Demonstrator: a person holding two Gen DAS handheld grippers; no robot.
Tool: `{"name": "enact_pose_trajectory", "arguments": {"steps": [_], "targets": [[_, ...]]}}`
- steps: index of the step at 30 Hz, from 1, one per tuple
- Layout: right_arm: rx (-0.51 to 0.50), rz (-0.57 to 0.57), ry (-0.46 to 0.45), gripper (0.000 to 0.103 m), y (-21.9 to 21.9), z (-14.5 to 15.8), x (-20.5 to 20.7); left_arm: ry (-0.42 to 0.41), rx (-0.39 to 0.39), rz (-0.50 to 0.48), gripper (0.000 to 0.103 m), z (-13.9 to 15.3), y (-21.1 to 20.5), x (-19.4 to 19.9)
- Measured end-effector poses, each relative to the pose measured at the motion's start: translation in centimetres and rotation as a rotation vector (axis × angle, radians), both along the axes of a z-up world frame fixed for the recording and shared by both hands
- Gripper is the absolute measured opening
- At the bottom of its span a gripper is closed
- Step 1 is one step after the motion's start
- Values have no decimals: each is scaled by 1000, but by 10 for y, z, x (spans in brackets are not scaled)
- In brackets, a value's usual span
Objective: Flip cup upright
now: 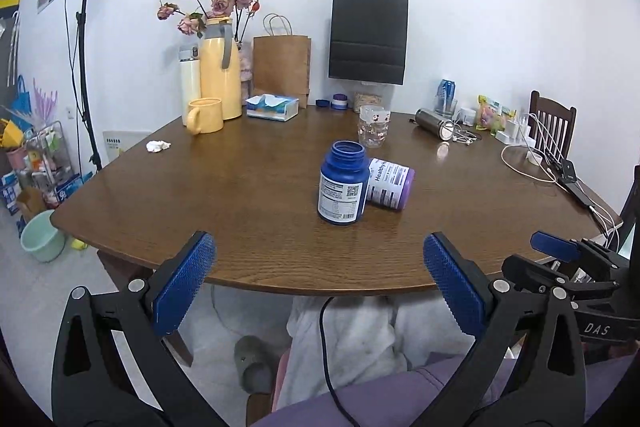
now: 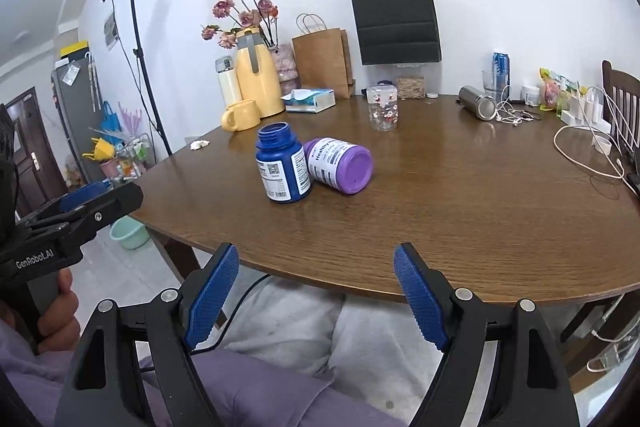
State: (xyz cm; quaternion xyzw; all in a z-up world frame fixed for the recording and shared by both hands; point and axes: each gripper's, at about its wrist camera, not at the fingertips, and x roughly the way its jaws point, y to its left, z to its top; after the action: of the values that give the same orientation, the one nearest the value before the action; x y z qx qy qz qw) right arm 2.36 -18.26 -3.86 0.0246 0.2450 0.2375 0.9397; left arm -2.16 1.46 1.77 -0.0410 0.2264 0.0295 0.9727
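Note:
A blue bottle (image 1: pixel 343 185) (image 2: pixel 282 165) stands upright and uncapped at the middle of the brown table (image 1: pixel 240 211) (image 2: pixel 460 211). A purple bottle (image 1: pixel 390 187) (image 2: pixel 340 165) lies on its side against it, base toward the right. Behind them stands a clear patterned glass cup (image 1: pixel 374 127) (image 2: pixel 383 107); I cannot tell which end is up. My left gripper (image 1: pixel 319 245) hangs open just off the table's near edge, nothing between its blue pads. My right gripper (image 2: pixel 317 255) is likewise open and empty at the near edge, to the right of the left one.
A yellow mug (image 1: pixel 205 115), yellow jug (image 1: pixel 220 71), white flask, tissue box (image 1: pixel 272 106) and paper bags line the back. A steel tumbler (image 1: pixel 434 123) lies on its side at the right with cables (image 2: pixel 588 155) and snacks. A person's lap is below the table edge.

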Motion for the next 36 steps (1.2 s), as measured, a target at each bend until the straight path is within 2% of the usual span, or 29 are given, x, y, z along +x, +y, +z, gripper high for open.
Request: {"name": "enact_pose_trajectory", "arguments": {"steps": [36], "targets": [[7,-13,18,84,-2,-7,2,9,25,3,103,-3,-2,-1]]}}
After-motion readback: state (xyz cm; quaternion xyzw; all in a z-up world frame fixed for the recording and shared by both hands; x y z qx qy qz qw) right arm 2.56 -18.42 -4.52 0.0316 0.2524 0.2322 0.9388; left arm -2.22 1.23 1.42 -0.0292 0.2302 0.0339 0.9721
